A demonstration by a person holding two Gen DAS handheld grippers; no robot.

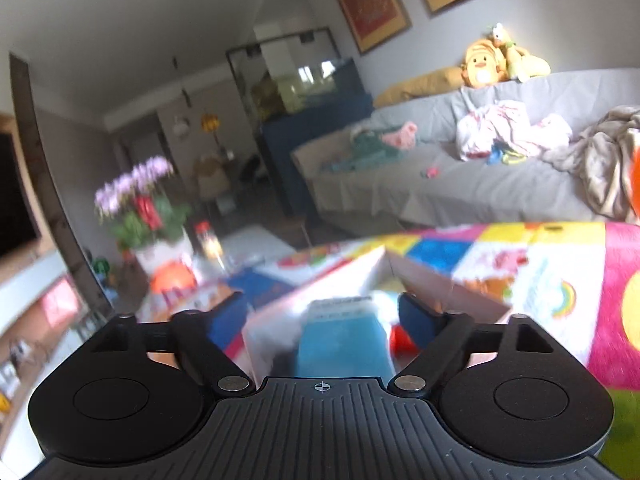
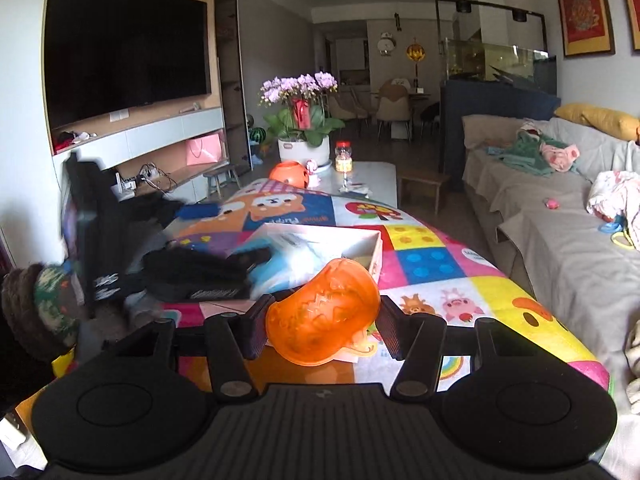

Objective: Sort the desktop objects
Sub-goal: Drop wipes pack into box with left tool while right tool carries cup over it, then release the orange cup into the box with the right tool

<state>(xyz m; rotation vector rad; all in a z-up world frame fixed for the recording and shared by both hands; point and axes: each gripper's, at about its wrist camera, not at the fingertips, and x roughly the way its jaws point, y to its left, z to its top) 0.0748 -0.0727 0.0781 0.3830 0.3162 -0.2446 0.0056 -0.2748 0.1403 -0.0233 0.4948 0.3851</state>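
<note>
My right gripper [image 2: 322, 320] is shut on an orange pumpkin-shaped plastic bucket [image 2: 324, 318], held tilted above the colourful cartoon table cover [image 2: 432, 268]. Beyond it stands a shallow white cardboard box [image 2: 320, 240] with packets inside. My left gripper [image 1: 324, 316] hovers over that box [image 1: 304, 300], fingers spread wide; a blue packet [image 1: 340, 340] lies between them, and I cannot tell if they touch it. The left arm shows as a blurred dark shape [image 2: 200, 272] in the right wrist view.
A second orange pumpkin bucket [image 2: 289, 174] sits at the table's far end, near a pot of purple orchids [image 2: 304, 120] and a small jar [image 2: 344, 156]. A grey sofa [image 2: 560, 220] with clothes and toys runs along the right. A TV unit [image 2: 128, 52] is at left.
</note>
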